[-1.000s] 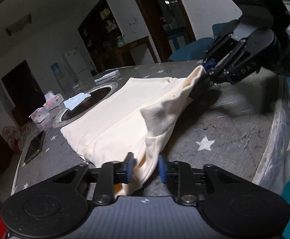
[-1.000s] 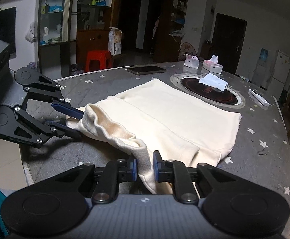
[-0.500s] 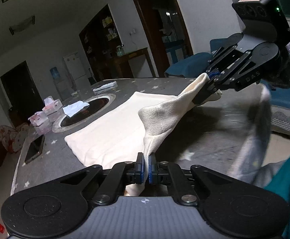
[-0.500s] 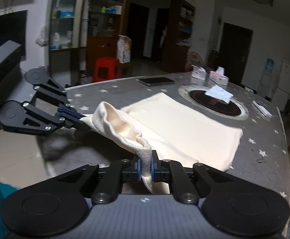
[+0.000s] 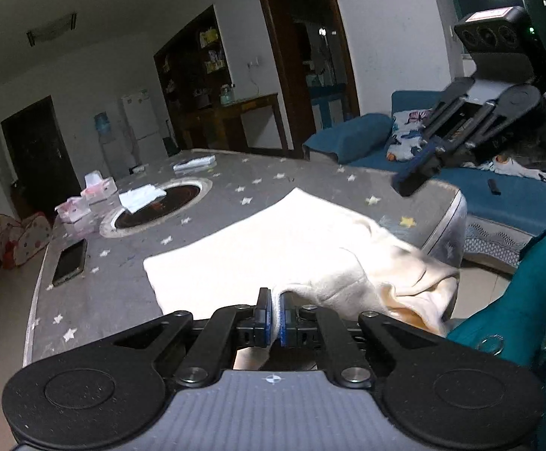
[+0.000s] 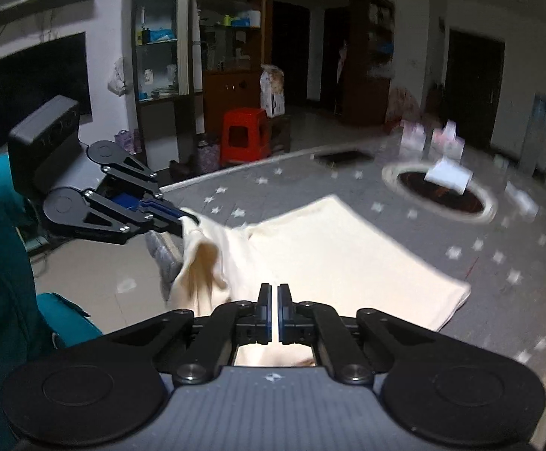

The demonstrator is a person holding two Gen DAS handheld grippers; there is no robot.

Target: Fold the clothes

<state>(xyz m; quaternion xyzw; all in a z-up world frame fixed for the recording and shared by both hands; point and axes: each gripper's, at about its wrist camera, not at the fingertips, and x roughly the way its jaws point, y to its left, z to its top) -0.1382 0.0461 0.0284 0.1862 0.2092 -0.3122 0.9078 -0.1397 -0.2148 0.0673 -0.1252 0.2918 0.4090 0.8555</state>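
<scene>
A cream garment [image 5: 273,248] lies folded on the grey star-patterned table [image 5: 96,293], its near end bunched and hanging over the table edge. My left gripper [image 5: 276,315] is shut on a fold of the garment's near end; it also shows in the right wrist view [image 6: 183,221], holding the cloth off the table edge. My right gripper [image 6: 275,312] is shut with no cloth between its fingertips, above the garment [image 6: 348,259]. In the left wrist view the right gripper [image 5: 408,184] hangs in the air above the table's right corner, free of the cloth.
A round black hob [image 5: 156,206] with a white cloth on it sits mid-table. Tissue boxes [image 5: 85,203] and a phone [image 5: 68,263] lie at the left. A blue sofa [image 5: 498,195] stands to the right, a red stool [image 6: 243,135] beyond the table.
The right gripper has let go of the garment and lifted clear. The released end dropped over the table edge. The left gripper still holds its fold and has pulled back and up.
</scene>
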